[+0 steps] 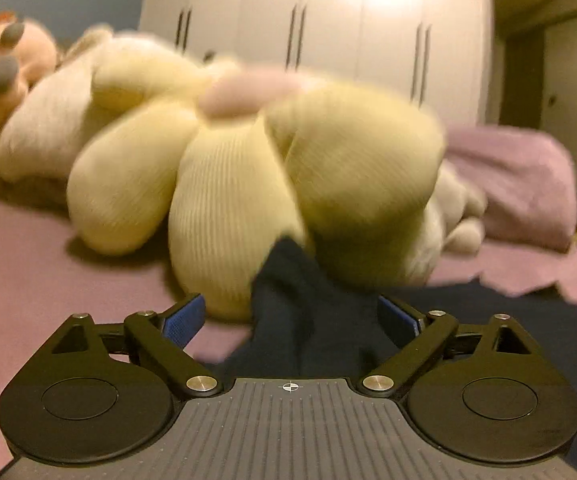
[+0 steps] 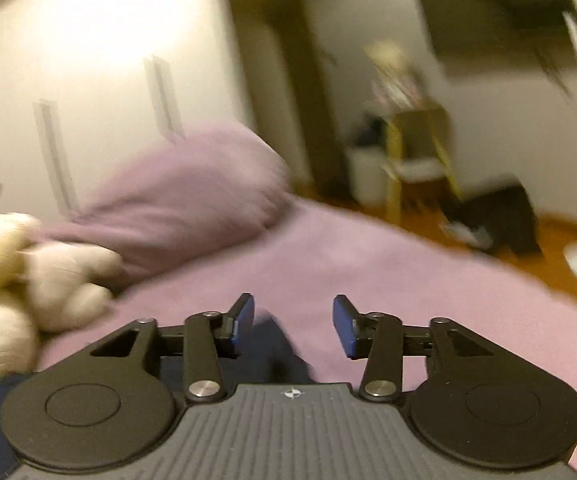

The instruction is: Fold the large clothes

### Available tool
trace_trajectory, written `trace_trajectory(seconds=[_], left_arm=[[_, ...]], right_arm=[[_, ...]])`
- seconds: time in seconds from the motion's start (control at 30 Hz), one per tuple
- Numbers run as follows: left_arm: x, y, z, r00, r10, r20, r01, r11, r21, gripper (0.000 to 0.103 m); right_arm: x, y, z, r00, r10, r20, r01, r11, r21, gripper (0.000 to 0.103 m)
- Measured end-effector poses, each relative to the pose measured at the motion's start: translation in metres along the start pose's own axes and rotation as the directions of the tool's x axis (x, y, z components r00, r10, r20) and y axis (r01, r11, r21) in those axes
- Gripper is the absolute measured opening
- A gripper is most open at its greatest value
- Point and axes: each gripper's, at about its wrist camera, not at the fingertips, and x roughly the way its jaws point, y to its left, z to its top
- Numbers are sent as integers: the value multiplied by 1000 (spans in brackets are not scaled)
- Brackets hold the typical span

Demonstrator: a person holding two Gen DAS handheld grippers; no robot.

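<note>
Now, L to R off the yellow flower plush [image 1: 248, 152]: left gripper [image 1: 292, 320] spread wide, navy garment [image 1: 312, 320] lying loose betw. pads, ungripped, on purple bedspread [image 1: 48, 260] just below plush; right gripper [image 2: 293, 324] half open, garment corner [image 2: 276, 344] unclamped.

Yellow flower plush [image 1: 224, 160], purple pillow [image 2: 184, 192] on purple bedspread [image 2: 368, 272]; white wardrobe [image 1: 328, 20].

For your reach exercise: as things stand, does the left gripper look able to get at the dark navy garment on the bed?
Probably yes. The left gripper is open, with the navy garment bunched between its pads, nothing covering it. Only the yellow plush crowds close behind.
</note>
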Motion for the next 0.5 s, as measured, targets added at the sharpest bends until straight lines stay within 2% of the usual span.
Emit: trace_trajectory(seconds=[0.03, 0.07, 0.1, 0.13, 0.17, 0.23, 0.37, 0.43, 0.5], left_arm=[[9, 2, -4, 999, 24, -42, -25, 999, -21, 94], [15, 3, -7, 997, 36, -75, -39, 999, -31, 94], [24, 5, -10, 993, 30, -111, -35, 999, -38, 94], [30, 8, -11, 990, 24, -136, -31, 998, -51, 97], [34, 10, -11, 989, 25, -148, -35, 997, -66, 99], [39, 15, -12, 986, 24, -162, -39, 995, -90, 102], [34, 17, -6, 978, 20, -206, -41, 994, -100, 102], [18, 28, -1, 967, -44, -251, 8, 990, -142, 97], [-11, 52, -2, 951, -145, -274, 89, 975, -205, 91]], right_arm=[[-9, 8, -4, 998, 56, 22, -55, 997, -58, 46], [-9, 15, -9, 997, 73, 1, -73, 992, -108, 46], [-3, 20, -15, 996, 72, -50, -79, 987, -142, 41], [8, 25, -22, 991, 47, -122, -67, 984, -167, 32], [22, 27, -29, 980, 7, -198, -45, 982, -186, 31], [41, 24, -38, 963, 2, -269, -48, 985, -166, 31], [53, 28, -44, 962, -19, -274, -33, 982, -184, 31], [47, 29, -43, 962, -32, -273, -23, 980, -196, 32], [32, 23, -32, 957, -21, -290, -25, 988, -154, 34]])
